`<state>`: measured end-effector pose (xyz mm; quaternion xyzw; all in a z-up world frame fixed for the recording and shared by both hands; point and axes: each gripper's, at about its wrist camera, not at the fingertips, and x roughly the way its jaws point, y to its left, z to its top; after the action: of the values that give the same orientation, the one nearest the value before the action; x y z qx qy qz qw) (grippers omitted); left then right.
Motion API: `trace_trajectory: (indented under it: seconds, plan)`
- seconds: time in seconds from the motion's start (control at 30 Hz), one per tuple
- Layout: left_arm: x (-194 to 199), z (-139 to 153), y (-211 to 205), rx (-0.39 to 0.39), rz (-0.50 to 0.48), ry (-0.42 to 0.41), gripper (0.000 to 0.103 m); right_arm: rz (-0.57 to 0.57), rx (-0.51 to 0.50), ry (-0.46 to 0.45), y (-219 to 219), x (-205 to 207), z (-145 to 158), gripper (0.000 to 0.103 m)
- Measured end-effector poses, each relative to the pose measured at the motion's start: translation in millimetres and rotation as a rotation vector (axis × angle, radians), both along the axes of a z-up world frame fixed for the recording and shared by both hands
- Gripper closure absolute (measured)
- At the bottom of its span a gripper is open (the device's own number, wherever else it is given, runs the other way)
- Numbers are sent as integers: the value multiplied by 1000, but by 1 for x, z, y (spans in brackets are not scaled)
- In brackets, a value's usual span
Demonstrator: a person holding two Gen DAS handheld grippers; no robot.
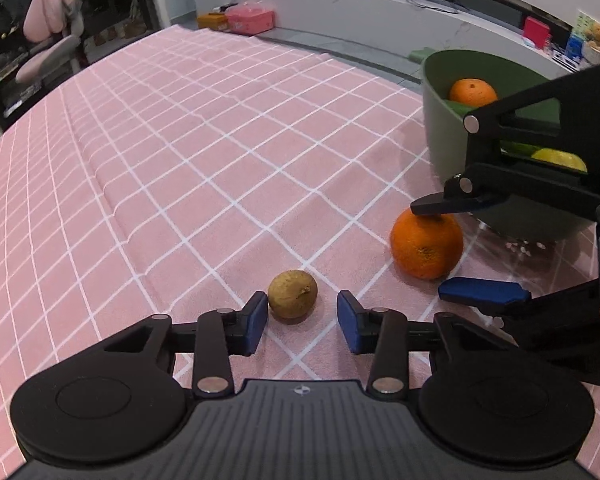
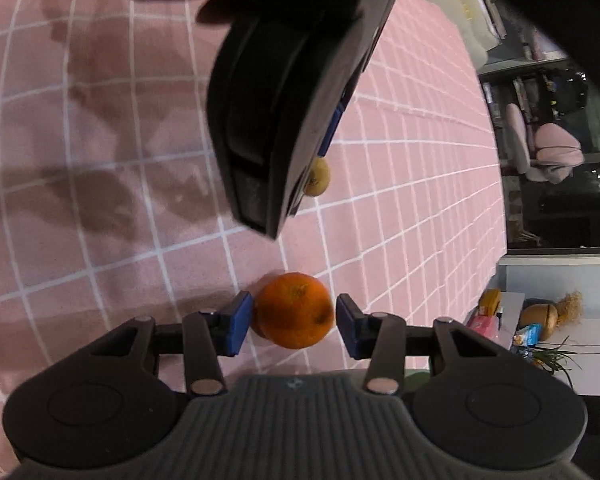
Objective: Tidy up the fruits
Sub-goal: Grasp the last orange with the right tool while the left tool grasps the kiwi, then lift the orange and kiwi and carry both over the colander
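Observation:
A small brown fruit [image 1: 293,294] lies on the pink checked cloth between the fingers of my open left gripper [image 1: 302,315]; it touches neither pad. It also shows in the right wrist view [image 2: 318,177], partly behind the left gripper body. An orange [image 1: 427,243] lies to its right, in front of a green bowl [image 1: 440,120]. My right gripper [image 2: 294,317] is open around this orange [image 2: 296,310], one finger [image 1: 484,293] on each side. The bowl holds another orange [image 1: 473,91] and a yellow-green fruit [image 1: 560,158].
The pink checked cloth [image 1: 180,152] covers the table far to the left and back. A white counter [image 1: 340,4] with boxes stands beyond the table. A pink chair [image 1: 52,36] stands at the far left.

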<state>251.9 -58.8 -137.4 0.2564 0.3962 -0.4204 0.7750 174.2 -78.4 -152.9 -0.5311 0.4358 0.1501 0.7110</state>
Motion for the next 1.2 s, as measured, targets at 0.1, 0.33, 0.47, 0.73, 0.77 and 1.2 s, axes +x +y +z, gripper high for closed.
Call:
trace_trajectory:
  seconds: [0.1, 0.33, 0.47, 0.73, 0.77, 1.2]
  plan:
    - [4, -2, 2, -12, 21, 13, 56, -1, -12, -6, -2, 2, -4, 61]
    - [8, -2, 3, -46, 57, 25, 70, -12, 14, -9, -4, 5, 1, 63]
    - [8, -1, 5, -57, 59, 46, 72, -19, 30, -7, -7, 7, 2, 64]
    - [-4, 20, 17, -62, 82, 14, 72, -11, 63, -23, -7, 4, 14, 64]
    - [-6, 24, 19, -66, 94, 9, 72, -11, 71, -32, -7, 2, 18, 64]
    - [-68, 95, 35, -160, 254, -30, 72, -168, 314, -196, -47, -27, 114, 64]
